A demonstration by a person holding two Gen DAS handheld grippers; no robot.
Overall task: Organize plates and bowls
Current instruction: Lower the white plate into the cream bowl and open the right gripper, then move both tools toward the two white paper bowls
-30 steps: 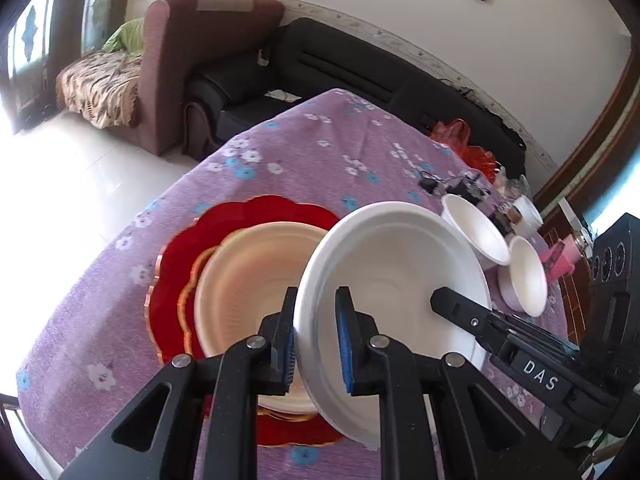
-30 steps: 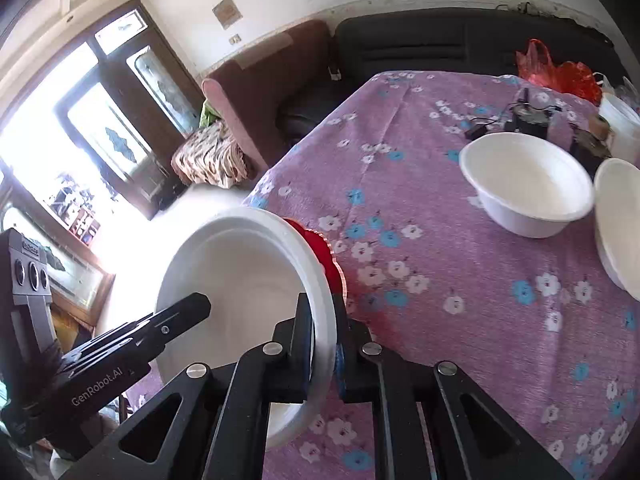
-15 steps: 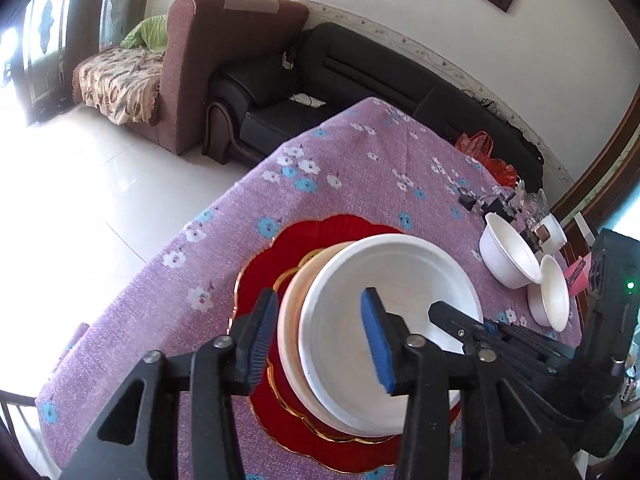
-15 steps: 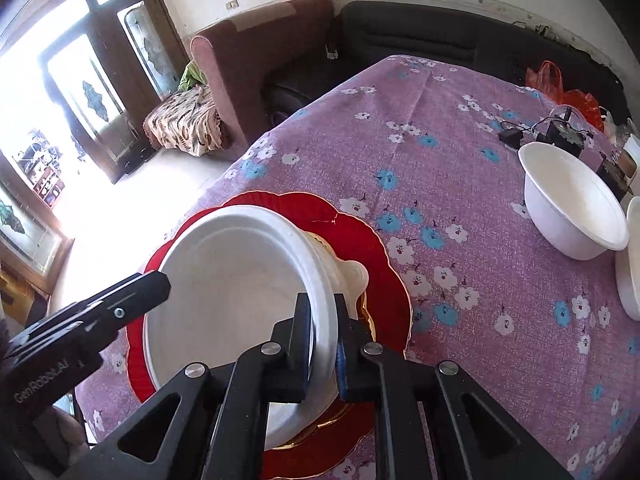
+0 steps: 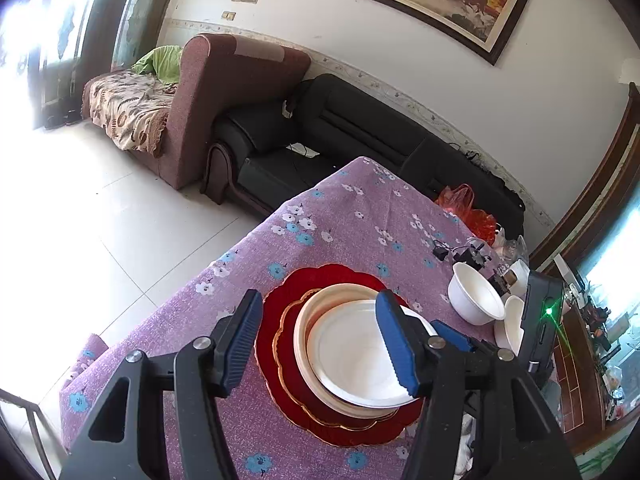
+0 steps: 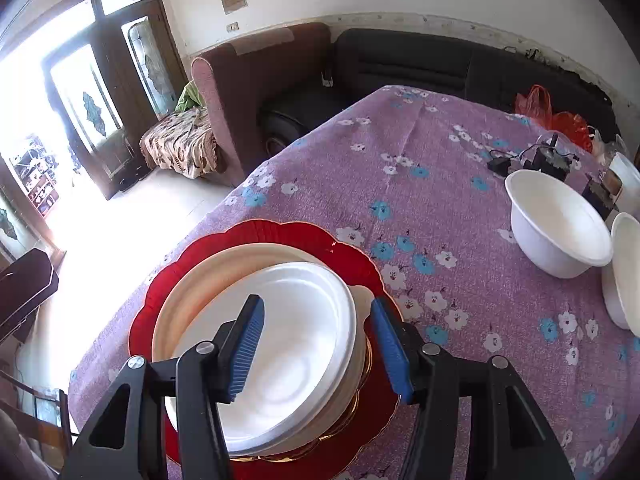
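Nearby, a black sofa [image 5: 360, 136] stood behind the purple-clothed surface [image 6: 420, 184]; both the left claw [image 5: 320, 344] and right claw [image 6: 316, 348] were spread above stacked plates [image 6: 280, 320].

Both of my hand-held grippers spread wide, holding nothing

My left hand-held gripper [image 5: 320, 340] sits with its jaws wide apart, the blue ribbed pads [image 5: 244, 336] facing each other across a broad gap and clamping nothing; it tilts downward from its black frame at the bottom of the left wrist view. My right hand-held gripper [image 6: 318, 346] is spread just as wide, its blue pads [image 6: 390, 346] also gripping nothing, and it too angles downward. In the left wrist view, the right hand-held gripper's blue pad and black body show just to the right of my left gripper's right finger, close alongside it.
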